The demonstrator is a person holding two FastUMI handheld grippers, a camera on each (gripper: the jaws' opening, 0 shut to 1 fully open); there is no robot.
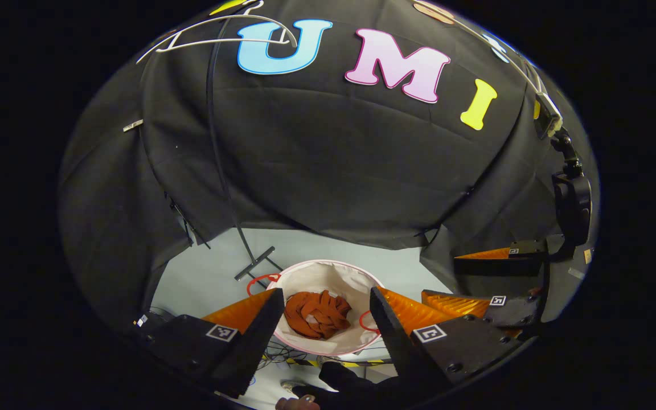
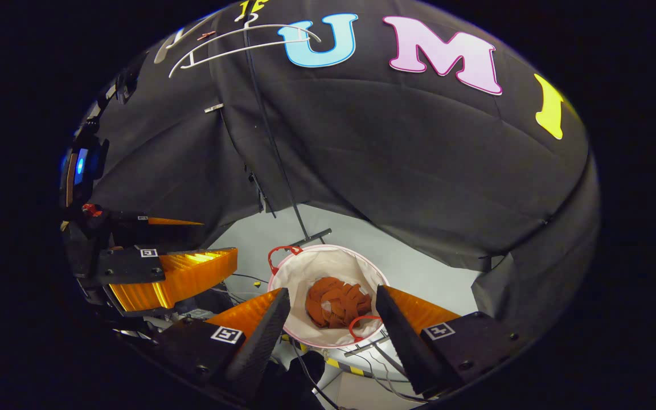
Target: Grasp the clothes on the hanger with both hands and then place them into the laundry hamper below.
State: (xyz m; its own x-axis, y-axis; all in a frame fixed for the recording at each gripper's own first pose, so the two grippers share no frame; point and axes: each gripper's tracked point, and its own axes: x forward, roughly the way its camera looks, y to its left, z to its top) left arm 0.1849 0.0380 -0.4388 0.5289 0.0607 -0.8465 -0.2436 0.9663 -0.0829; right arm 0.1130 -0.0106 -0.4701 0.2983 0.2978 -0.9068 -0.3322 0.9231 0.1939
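A rust-orange garment (image 1: 316,314) lies crumpled at the bottom of a white round hamper (image 1: 311,272) with red handles. My left gripper (image 1: 323,310) hangs open above the hamper, nothing between its fingers. In the right gripper view the same garment (image 2: 336,305) sits inside the hamper (image 2: 305,265), and my right gripper (image 2: 333,310) is open and holds nothing above it. A bare white hanger (image 1: 214,34) hangs high at the upper left; in the right gripper view the hanger (image 2: 237,40) is at the top. The right gripper (image 1: 479,285) is off to the right of my left one, and the left gripper (image 2: 174,256) shows at the left in the right gripper view.
The hamper stands on a pale grey floor (image 1: 305,250) under the black cloth wall. A thin dark stand pole (image 2: 274,142) with a cross foot rises behind it. Cables and yellow-black tape (image 2: 342,364) lie near the hamper's front. A person's dark sleeve (image 1: 345,384) is low in the left gripper view.
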